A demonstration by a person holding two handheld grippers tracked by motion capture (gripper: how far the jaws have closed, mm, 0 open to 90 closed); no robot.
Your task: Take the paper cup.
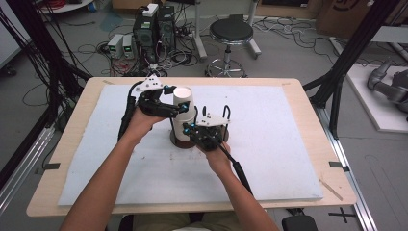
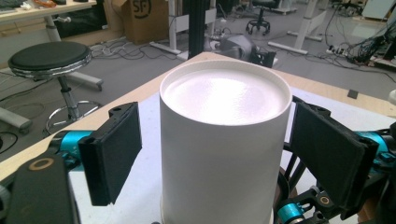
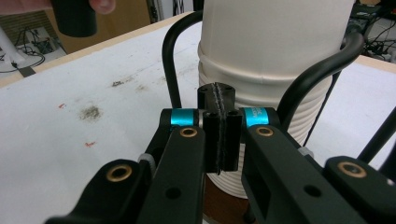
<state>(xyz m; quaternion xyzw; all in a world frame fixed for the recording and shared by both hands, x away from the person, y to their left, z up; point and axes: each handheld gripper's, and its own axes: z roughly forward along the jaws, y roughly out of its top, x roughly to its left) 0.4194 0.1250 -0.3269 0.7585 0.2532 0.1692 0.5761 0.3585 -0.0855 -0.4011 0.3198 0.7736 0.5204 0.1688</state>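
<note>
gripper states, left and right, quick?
Left gripper: open, jaws either side of the white cup stack, not pressing.
Right gripper: closed, nothing between the jaws.

A black round stool [image 1: 231,32] and what look like computer towers [image 1: 155,26] stand behind the table [image 1: 308,110].

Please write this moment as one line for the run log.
left gripper: open, jaws around white cup stack, a gap at each pad | right gripper: shut, empty, in front of the stack's base | black wire holder: around stack
</note>
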